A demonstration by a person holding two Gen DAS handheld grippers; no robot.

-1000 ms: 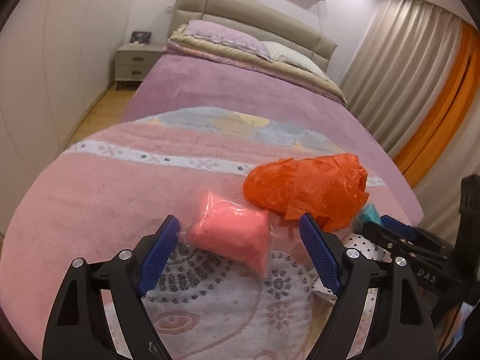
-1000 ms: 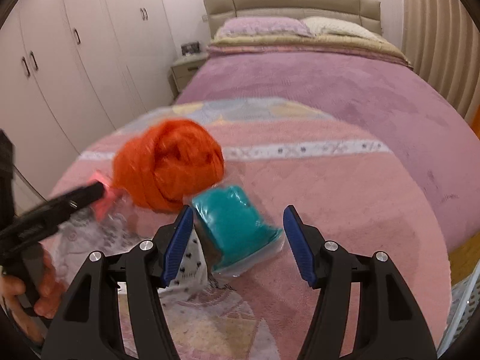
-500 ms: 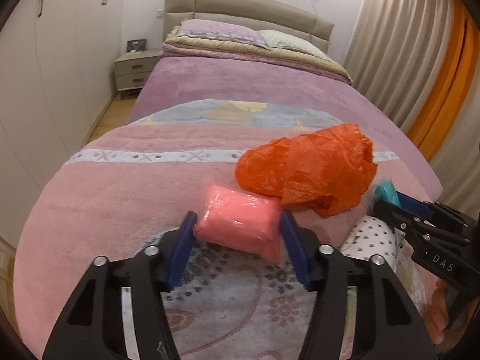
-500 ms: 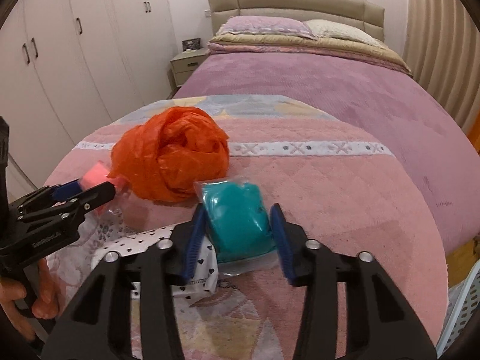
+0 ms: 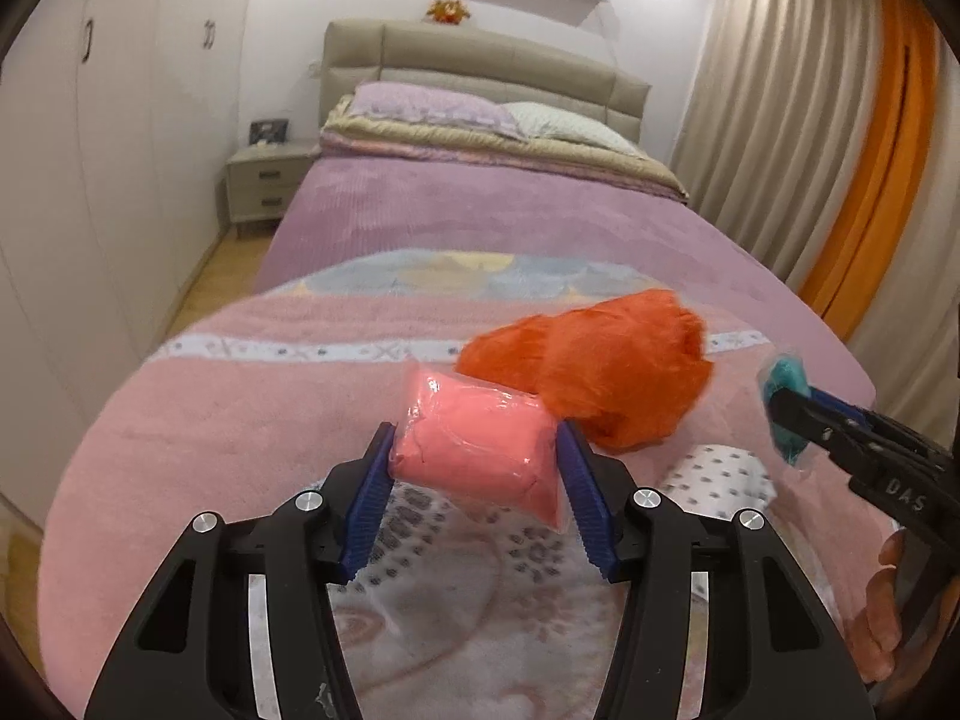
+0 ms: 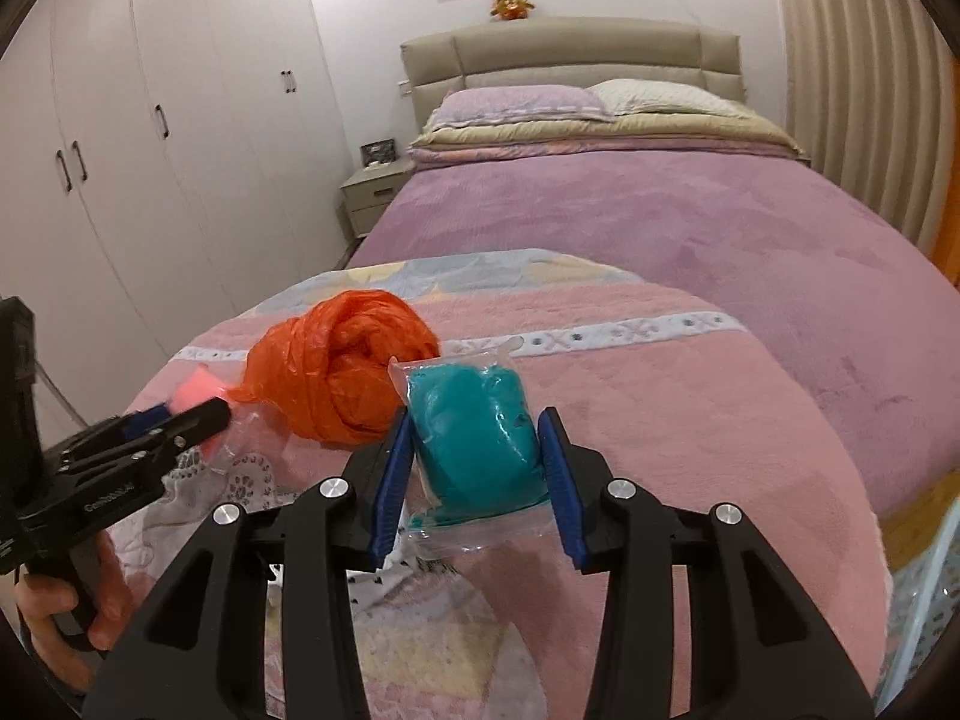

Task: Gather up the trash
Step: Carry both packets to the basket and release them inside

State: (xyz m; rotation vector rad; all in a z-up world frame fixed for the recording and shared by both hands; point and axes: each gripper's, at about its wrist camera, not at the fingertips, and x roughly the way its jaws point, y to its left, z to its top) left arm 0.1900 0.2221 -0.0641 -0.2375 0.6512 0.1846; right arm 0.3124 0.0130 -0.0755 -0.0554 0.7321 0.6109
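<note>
Both grippers have closed since a second ago, when their blue pads stood wide apart around the packets; each packet is now clamped and raised off the blanket. Low in the centre of the left wrist view, the left gripper (image 5: 477,489) squeezes one pink packet (image 5: 477,453) between its two blue pads (image 5: 369,501), the clear wrapper bulging out on both sides. Low in the centre of the right wrist view, the right gripper (image 6: 477,480) pinches one teal packet (image 6: 474,438) the same way, a flap of its clear wrapper hanging below the pads.

Counted up, two sealed packets are held, one per gripper, and one crumpled orange plastic bag (image 5: 591,375) lies loose on the pink blanket (image 5: 240,420), right of centre in the left view and left of centre in the right view (image 6: 342,375). It sits just behind both packets (whether it touches either cannot be told). One white dotted piece (image 5: 723,474) lies on the blanket at the lower right of the left view, below the orange bag.

Each camera catches the other gripper at its edge: the right one at the far right of the left view, the teal packet in its tips; the left one at the lower left of the right view, pink showing at its tips. Behind, across the upper half of both frames, stretches one bed (image 6: 630,222) with a purple cover and two pillows.
</note>
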